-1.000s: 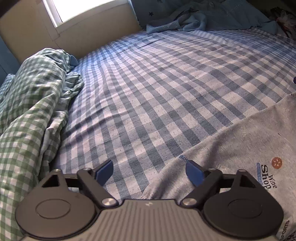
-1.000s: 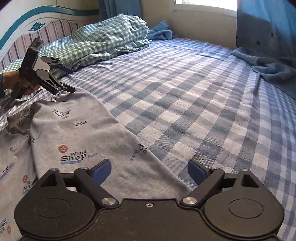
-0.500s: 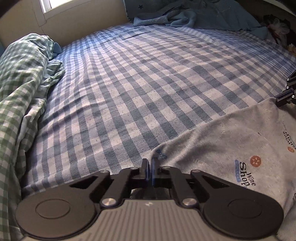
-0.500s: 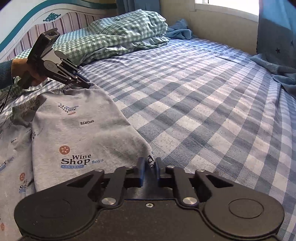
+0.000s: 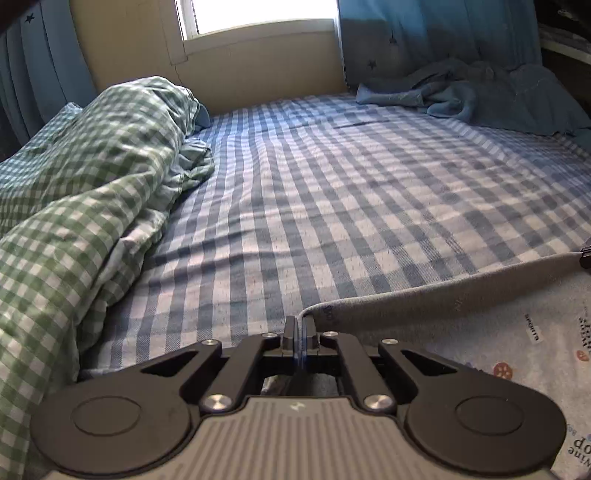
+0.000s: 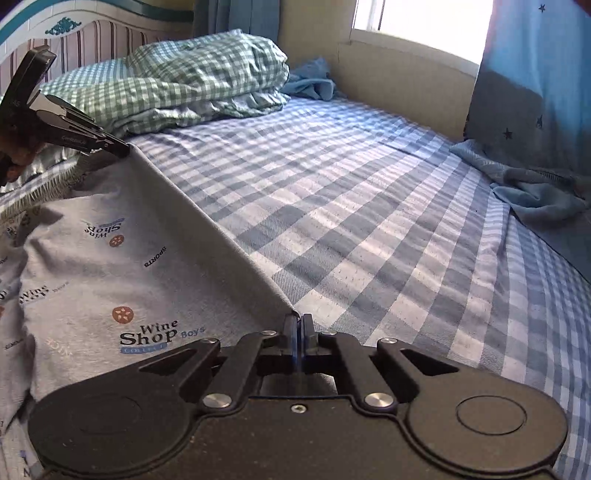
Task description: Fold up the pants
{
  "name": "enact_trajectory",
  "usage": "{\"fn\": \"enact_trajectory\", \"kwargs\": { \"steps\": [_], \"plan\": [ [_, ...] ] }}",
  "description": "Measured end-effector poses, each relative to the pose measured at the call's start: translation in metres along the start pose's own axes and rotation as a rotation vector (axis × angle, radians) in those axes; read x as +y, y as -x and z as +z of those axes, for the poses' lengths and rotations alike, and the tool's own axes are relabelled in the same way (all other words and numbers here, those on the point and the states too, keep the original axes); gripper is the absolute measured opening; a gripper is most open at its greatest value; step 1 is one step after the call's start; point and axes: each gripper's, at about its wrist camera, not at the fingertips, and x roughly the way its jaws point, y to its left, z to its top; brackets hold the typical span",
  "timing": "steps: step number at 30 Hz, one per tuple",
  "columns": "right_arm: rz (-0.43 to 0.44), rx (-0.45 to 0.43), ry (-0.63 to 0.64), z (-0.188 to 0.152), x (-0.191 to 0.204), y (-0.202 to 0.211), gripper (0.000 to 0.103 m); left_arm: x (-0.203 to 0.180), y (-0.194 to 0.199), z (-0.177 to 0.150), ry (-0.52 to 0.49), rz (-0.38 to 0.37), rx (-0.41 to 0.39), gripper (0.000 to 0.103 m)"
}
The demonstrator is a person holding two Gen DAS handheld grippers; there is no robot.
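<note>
Pants edge (image 6: pixel 207 221) now raised taut off bed (image 6: pixel 369 221), lifted since half-second ago. Left hand-held gripper (image 5: pixel 299 332) clenched on one corner, right hand-held gripper (image 6: pixel 297 328) clenched on other. Rest of pants (image 6: pixel 96 266) on bed beside green quilt (image 6: pixel 184 81).

Pretty clearly a bedroom in someone's home. Big bed with a blue-and-white checked sheet (image 6: pixel 369 229), a rumpled green gingham duvet (image 5: pixel 85 192) piled at 9 o'clock in the left wrist view, and a striped headboard with teal trim (image 6: pixel 85 40) up at 11 o'clock in the right wrist view. Sunlit window (image 5: pixel 255 14) at 12 o'clock, blue star-print curtains (image 6: pixel 535 92), crumpled blue blanket (image 5: pixel 480 96) at 2 o'clock.
</note>
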Motion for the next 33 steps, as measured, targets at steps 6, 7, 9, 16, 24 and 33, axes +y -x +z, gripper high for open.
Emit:
{"fn": "enact_trajectory", "kwargs": {
  "steps": [6,7,9,16,24,33],
  "plan": [
    [0.074,-0.016,-0.069,-0.009,-0.013,0.0,0.021,0.011,-0.01,-0.014,0.033,-0.055,0.026,0.006],
    [0.095,-0.014,-0.075,-0.01,-0.015,0.001,0.029,0.013,-0.01,-0.014,0.04,-0.067,0.033,0.006],
    [0.112,-0.01,-0.093,-0.01,-0.019,0.0,0.044,0.015,-0.011,-0.014,0.043,-0.074,0.046,0.007],
    [0.121,-0.017,-0.121,-0.004,-0.007,-0.002,0.002,0.006,0.004,-0.009,0.043,-0.016,0.031,0.002],
    [0.001,-0.152,-0.002,-0.015,0.049,0.088,0.001,0.012,0.095,-0.021,0.04,-0.06,-0.113,0.002],
    [0.057,-0.17,0.086,-0.069,0.157,0.196,0.001,-0.002,0.201,-0.097,-0.191,-0.059,-0.23,0.002]
  ]
}}
